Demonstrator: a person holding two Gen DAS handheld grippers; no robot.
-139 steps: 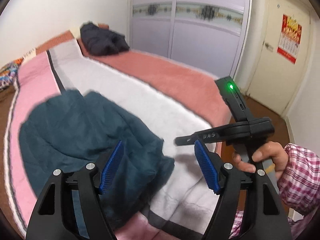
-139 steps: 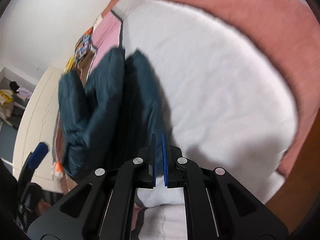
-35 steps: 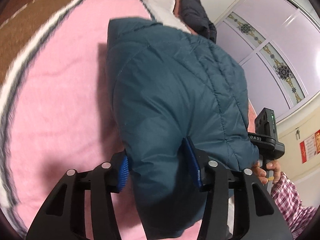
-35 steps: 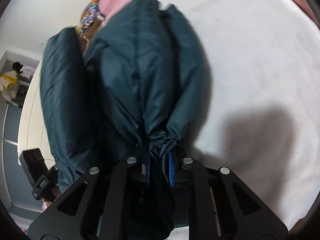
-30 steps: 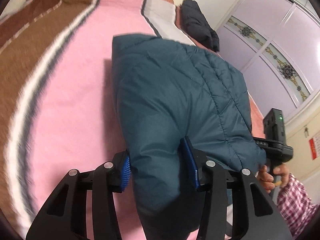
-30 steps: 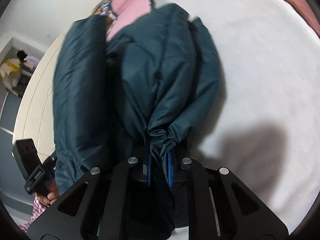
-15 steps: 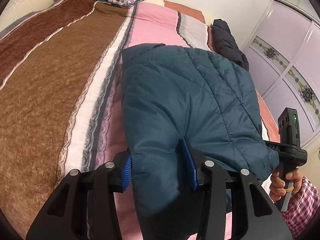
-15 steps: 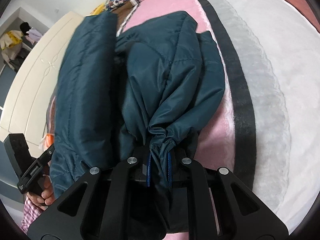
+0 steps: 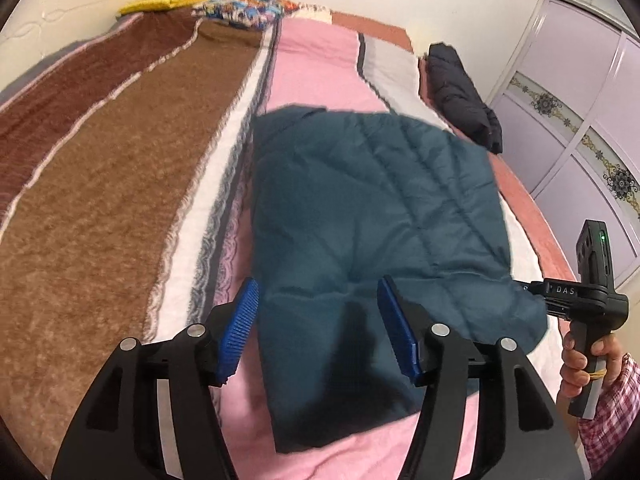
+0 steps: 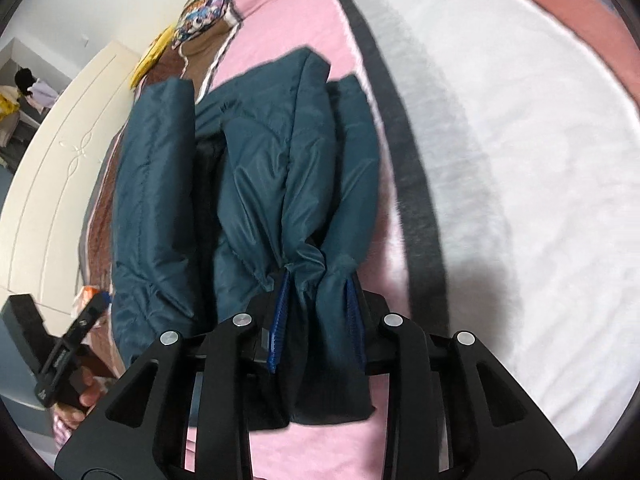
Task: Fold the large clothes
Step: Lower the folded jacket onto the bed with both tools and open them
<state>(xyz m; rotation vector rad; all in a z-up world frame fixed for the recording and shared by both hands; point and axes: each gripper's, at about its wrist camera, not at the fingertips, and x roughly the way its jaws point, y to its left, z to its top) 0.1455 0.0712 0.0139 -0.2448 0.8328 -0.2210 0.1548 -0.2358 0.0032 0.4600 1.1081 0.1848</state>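
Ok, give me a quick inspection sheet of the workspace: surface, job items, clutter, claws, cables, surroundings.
Surface: bed with striped blanket, brown, pink and white bands.
Job's things: teal padded jacket folded on the pink band.
Clutter: dark jacket at the far edge; patterned pillow and yellow item at the head.
Claws: left claw opening, pads off the jacket; right claw opening, fabric bunched between its pads.
Cables: nothing seen.
Surroundings: lilac wardrobe doors, cream headboard.
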